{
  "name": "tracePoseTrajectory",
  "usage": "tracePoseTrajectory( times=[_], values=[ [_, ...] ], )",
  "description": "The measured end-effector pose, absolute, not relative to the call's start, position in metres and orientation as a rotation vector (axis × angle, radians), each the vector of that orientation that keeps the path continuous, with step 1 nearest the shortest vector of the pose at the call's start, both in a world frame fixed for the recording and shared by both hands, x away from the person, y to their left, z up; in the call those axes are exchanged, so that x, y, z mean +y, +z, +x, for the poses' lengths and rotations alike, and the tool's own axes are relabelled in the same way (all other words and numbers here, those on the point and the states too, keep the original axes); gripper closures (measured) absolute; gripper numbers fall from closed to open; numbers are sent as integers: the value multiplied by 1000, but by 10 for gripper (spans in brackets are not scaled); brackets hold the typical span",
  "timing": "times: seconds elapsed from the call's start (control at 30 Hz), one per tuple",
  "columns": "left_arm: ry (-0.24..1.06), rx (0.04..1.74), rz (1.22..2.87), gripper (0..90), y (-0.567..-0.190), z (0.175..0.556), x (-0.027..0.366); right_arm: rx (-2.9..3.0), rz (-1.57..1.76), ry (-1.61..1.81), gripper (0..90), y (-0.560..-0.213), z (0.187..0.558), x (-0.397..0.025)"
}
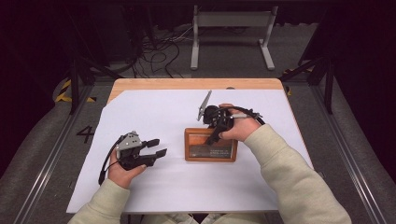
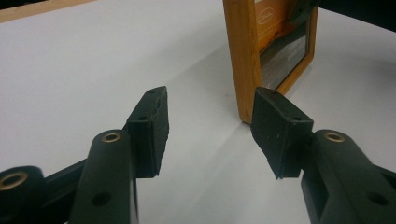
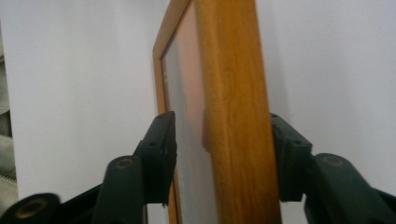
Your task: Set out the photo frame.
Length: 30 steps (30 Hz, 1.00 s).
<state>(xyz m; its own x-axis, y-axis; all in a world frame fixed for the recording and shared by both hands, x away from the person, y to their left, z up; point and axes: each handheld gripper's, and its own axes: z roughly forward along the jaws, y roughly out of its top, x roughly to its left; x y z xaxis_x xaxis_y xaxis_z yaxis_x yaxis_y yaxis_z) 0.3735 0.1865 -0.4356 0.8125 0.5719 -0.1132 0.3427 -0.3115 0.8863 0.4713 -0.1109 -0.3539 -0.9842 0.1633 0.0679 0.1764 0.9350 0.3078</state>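
Wooden picture frame (image 1: 210, 145) lies mid-table on white sheet (image 1: 140, 112); right tool (image 1: 215, 135) clamps its far edge, jaws pinching the rail; left tool (image 1: 156, 148), jaws wide, waits at nine o'clock; likely lifting; next, raise steadily.

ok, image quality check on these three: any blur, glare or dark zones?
High view: the white sheet is evenly lit, the room behind falls to near black. Left gripper view: jaws sharp, the wooden picture frame slightly soft, its glass reflecting. Right gripper view: the frame's edge sits very close and blurs; the white background is washed out.
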Motion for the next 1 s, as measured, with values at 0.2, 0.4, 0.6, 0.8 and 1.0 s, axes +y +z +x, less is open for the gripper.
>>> tracePoseTrajectory(
  times=[0.2,0.4,0.6,0.8,1.0],
  values=[
    [269,685,1927,467,-435,373,186,-3103,-372,-575,365,-347,472,-119],
    [269,685,1937,410,-433,369,183,-3092,-542,-870,344,-333,462,-150],
    [261,706,1933,373,-432,366,185,-3062,-647,-1073,240,-324,444,-183],
    [272,700,1930,356,-430,362,187,-3051,-737,-1216,171,-319,423,-207],
    [274,702,1925,350,-431,362,190,-3027,-812,-1291,129,-317,408,-230]
  ],
)
